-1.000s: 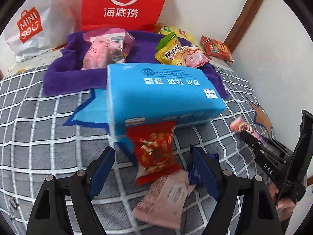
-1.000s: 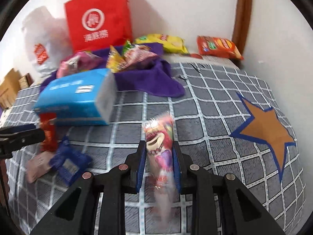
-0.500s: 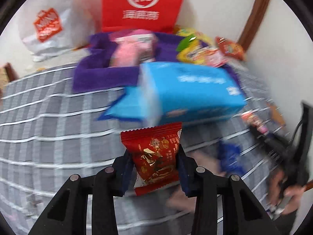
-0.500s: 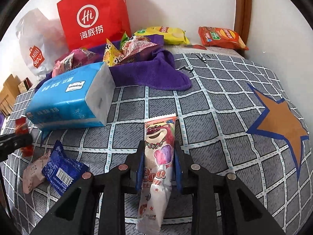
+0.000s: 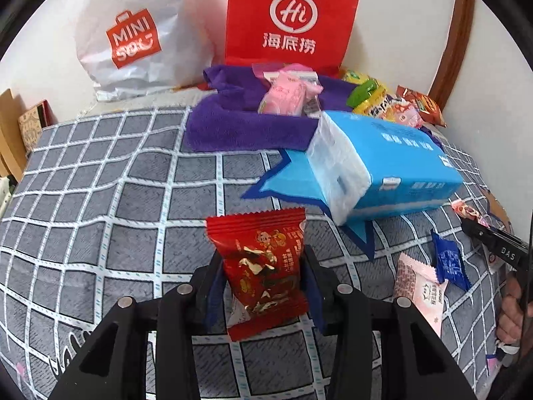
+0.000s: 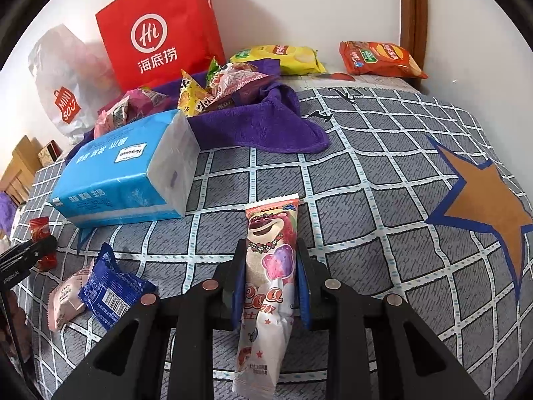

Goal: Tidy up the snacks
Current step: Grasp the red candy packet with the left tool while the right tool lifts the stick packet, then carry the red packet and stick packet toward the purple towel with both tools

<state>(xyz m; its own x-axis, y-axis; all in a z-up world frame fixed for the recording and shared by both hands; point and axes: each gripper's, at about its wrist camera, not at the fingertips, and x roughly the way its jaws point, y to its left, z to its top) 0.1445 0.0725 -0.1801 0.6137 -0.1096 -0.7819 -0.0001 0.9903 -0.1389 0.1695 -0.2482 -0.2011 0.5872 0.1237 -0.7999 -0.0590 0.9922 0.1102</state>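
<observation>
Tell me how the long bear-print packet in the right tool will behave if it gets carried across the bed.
The bear-print packet is probably floppy: its lower end sags below the right tool. It looks light, since a pinch near its middle holds it. The glossy film may be slippery, so a quick swing might let it slide.
</observation>
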